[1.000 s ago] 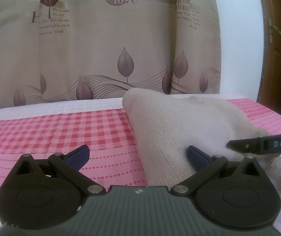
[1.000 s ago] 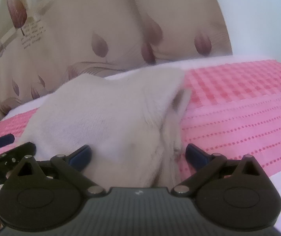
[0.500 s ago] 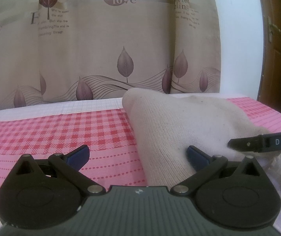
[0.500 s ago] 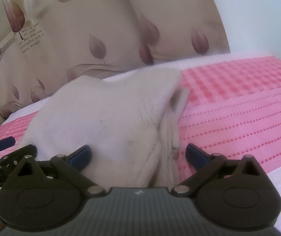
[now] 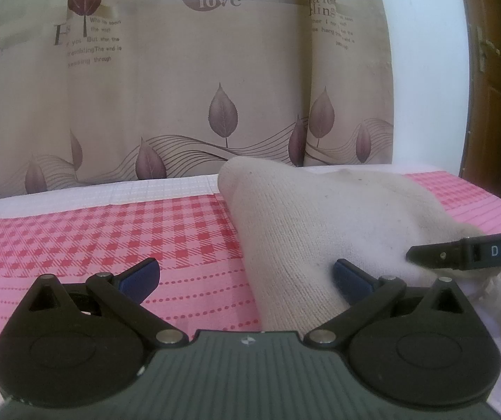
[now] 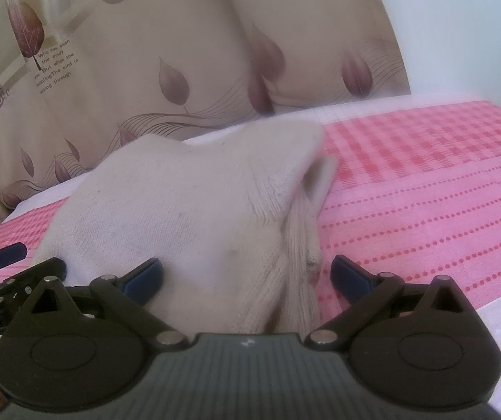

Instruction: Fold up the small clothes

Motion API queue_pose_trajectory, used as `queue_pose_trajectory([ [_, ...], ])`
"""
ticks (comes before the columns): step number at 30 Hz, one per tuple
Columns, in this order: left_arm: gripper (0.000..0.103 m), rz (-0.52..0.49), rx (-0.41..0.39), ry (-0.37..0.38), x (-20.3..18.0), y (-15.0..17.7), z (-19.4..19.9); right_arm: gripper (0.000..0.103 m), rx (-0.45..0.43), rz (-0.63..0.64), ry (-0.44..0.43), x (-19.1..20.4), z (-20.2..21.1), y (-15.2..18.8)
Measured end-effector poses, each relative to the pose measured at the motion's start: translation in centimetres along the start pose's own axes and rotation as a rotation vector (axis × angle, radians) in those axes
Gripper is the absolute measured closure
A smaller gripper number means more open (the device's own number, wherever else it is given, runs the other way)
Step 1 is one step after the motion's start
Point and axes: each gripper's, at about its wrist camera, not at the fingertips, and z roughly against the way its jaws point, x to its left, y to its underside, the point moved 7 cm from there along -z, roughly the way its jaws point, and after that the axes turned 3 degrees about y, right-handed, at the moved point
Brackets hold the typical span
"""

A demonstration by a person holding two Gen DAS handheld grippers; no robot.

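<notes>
Cream knit garment [image 5: 320, 224], small, lying humped on the pink checked cloth [image 5: 85, 231]; left tongs [image 5: 246, 276] and right tongs [image 6: 246, 274] both spread apart at its near edge, gripping nothing; step: pre-grasp; next, probably pinch the corners.

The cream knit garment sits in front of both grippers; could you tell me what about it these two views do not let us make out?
- Near hem of the cream knit garment: hidden in both wrist views behind each gripper's own body.
- Whether the left gripper or the right gripper touches the cloth: jaws stand open, contact unclear.
- Far corner of the garment: blurred in the right wrist view.
- Garment type: folds hide its shape.
</notes>
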Motion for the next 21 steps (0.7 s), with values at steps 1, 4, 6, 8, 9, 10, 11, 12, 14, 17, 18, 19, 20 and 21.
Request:
queue_pose_trajectory([
  [1,0.0,-0.001,0.0,-0.001,-0.01,0.0,0.0,0.0,0.0,0.0,0.0,0.02,-0.01,-0.01],
  [4,0.0,-0.001,0.0,-0.001,-0.03,-0.01,0.03,0.0,0.001,0.002,0.001,0.01,0.02,0.0],
  [6,0.0,-0.002,0.0,-0.001,-0.03,-0.02,0.04,0.0,0.002,0.007,0.006,0.05,0.01,0.02],
  [8,0.0,-0.002,0.0,-0.001,-0.04,-0.03,0.05,0.0,0.003,0.01,0.01,0.1,0.02,0.03],
  [9,0.0,-0.002,0.0,-0.001,-0.04,-0.04,0.05,0.0,0.003,0.011,0.01,0.12,0.01,0.02],
  [10,0.0,-0.002,0.001,-0.001,-0.02,-0.04,0.04,0.0,0.004,0.012,0.01,0.16,0.0,-0.02],
  [11,0.0,-0.002,0.001,-0.001,0.02,-0.03,0.04,0.0,0.004,0.012,0.011,0.2,0.01,-0.03],
  [12,0.0,-0.002,0.0,-0.001,-0.04,-0.05,0.05,0.0,0.004,0.011,0.01,0.2,0.03,-0.03],
  [14,0.0,-0.003,0.001,-0.002,-0.03,-0.06,0.02,0.0,0.004,0.012,0.012,0.27,0.01,-0.02],
  [17,0.0,-0.004,0.0,-0.003,-0.03,-0.06,0.01,0.0,0.004,0.013,0.012,0.28,0.02,-0.05],
  [18,0.0,-0.005,0.0,-0.004,-0.04,-0.07,0.0,0.0,0.005,0.013,0.013,0.26,0.02,-0.05],
  [19,0.0,-0.006,0.0,-0.005,-0.05,-0.08,0.04,0.0,0.005,0.013,0.013,0.26,0.02,-0.05],
  [20,0.0,-0.007,0.0,-0.005,-0.04,-0.08,0.03,0.0,0.004,0.013,0.012,0.25,0.03,-0.05],
  [21,0.0,-0.008,0.0,-0.006,-0.03,-0.09,0.04,0.0,0.004,0.012,0.012,0.23,0.04,-0.06],
])
